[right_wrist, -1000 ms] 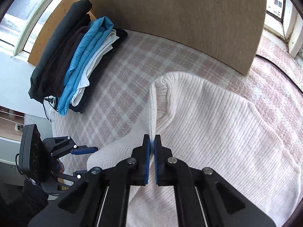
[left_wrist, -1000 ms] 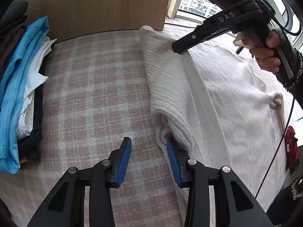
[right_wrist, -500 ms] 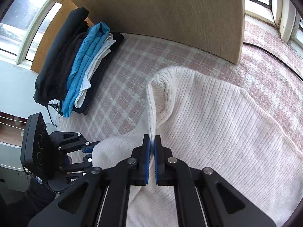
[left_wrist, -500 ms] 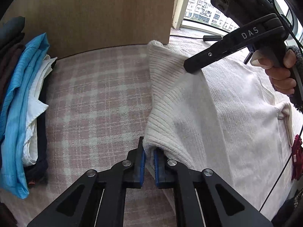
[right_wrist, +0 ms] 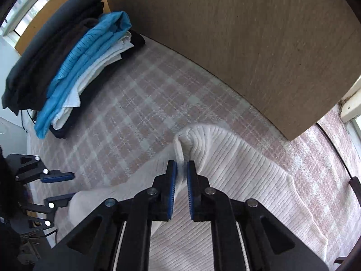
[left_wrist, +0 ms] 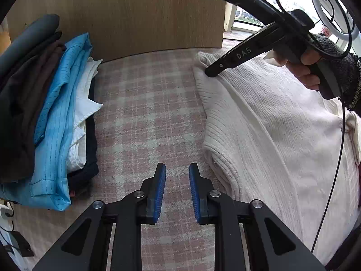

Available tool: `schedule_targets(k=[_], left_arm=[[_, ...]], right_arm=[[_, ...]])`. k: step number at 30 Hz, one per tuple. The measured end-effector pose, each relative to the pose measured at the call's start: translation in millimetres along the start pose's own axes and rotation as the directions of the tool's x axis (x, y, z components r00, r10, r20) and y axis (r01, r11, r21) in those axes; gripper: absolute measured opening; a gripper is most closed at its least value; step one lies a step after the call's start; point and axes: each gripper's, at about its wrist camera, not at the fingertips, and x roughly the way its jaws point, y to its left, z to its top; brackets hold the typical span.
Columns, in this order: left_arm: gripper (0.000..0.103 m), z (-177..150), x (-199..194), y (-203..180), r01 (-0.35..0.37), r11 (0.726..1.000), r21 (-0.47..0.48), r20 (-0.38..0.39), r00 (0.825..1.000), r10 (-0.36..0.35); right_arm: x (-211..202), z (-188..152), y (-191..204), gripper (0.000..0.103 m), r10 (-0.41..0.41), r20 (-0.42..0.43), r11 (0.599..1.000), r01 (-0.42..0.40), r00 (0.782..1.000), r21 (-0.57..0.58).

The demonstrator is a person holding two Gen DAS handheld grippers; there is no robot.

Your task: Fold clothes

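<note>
A white ribbed sweater [left_wrist: 270, 135] lies folded on the pink plaid bed cover [left_wrist: 146, 113]. My left gripper [left_wrist: 177, 167] hovers just left of the sweater's near corner. Its jaws are opening, with nothing between the blue pads. In the right wrist view the left gripper [right_wrist: 58, 187] sits at the far left, clear of the knit. My right gripper [right_wrist: 182, 164] points down on the sweater's [right_wrist: 237, 180] far folded corner. Its jaws are just starting to open, and a raised ridge of knit still sits pinched between the pads. A hand [left_wrist: 302, 67] holds the right gripper [left_wrist: 209, 73].
A stack of folded clothes [left_wrist: 56, 113], dark, blue and white, lies at the left edge of the bed [right_wrist: 79, 63]. A wooden panel [left_wrist: 135, 11] stands at the bed's far side. A black cable [left_wrist: 334, 169] hangs over the sweater on the right.
The left gripper closed on the sweater's near corner, then let go and drew up and to the left. The right gripper kept the far fold and its jaws parted slightly.
</note>
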Motion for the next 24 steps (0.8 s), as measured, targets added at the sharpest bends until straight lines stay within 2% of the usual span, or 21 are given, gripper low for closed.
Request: schedule_targets(k=[3, 6, 7, 8, 9, 10, 12, 14, 15, 17, 21, 22, 24], left_arm=[[0.019, 4, -7, -11, 0.08, 0.997, -0.001, 0.045, 0.996, -0.08], [0.024, 10, 2, -30, 0.188, 0.982, 0.007, 0.064, 0.98, -0.188], [0.024, 10, 13, -33, 0.164, 0.986, 0.014, 0.039, 0.986, -0.165], [0.022, 8, 28, -34, 0.101, 0.995, 0.026, -0.006, 0.995, -0.1], [0.015, 5, 42, -30, 0.041, 0.999, 0.016, -0.062, 0.997, -0.04], [0.015, 1, 40, -23, 0.026, 0.999, -0.022, -0.078, 0.997, -0.028], [0.016, -9, 17, -7, 0.058, 0.992, -0.116, -0.041, 0.997, -0.063], [0.013, -27, -23, 2, 0.066, 0.984, -0.167, 0.01, 0.998, -0.066], [0.016, -40, -45, 4, 0.072, 0.98, -0.186, 0.028, 0.997, -0.067], [0.017, -74, -90, 6, 0.086, 0.972, -0.219, 0.053, 0.996, -0.076], [0.017, -148, -160, -22, 0.114, 0.959, -0.258, 0.032, 0.993, -0.109], [0.021, -165, -177, -32, 0.127, 0.957, -0.26, 0.027, 0.992, -0.124], [0.041, -195, -182, -56, 0.164, 0.945, -0.285, 0.01, 0.986, -0.168]], right_arm=[[-3, 0, -8, 0.01, 0.031, 0.004, 0.997, -0.031, 1.0, 0.064], [-14, -6, -8, 0.011, 0.047, 0.035, 0.994, -0.05, 0.998, 0.101], [-19, -10, -6, 0.011, 0.052, 0.05, 0.992, -0.057, 0.997, 0.114], [-24, -14, -3, 0.011, 0.056, 0.066, 0.99, -0.064, 0.996, 0.127], [-29, -18, 0, 0.011, 0.061, 0.081, 0.988, -0.072, 0.995, 0.139], [-34, -22, 2, 0.011, 0.065, 0.097, 0.985, -0.08, 0.993, 0.152], [-45, -33, 15, 0.011, 0.059, 0.093, 0.989, -0.071, 0.994, 0.13], [-62, -46, 27, 0.011, 0.092, 0.092, 0.989, -0.102, 0.991, 0.108], [-70, -55, 32, 0.012, 0.118, 0.091, 0.986, -0.127, 0.989, 0.107], [-85, -72, 43, 0.014, 0.162, 0.094, 0.98, -0.171, 0.982, 0.101], [-105, -107, 83, 0.021, 0.206, 0.082, 0.976, -0.21, 0.975, 0.053], [-110, -116, 94, 0.022, 0.216, 0.077, 0.975, -0.219, 0.973, 0.034], [-107, -132, 115, 0.032, 0.251, 0.063, 0.968, -0.252, 0.966, 0.014]])
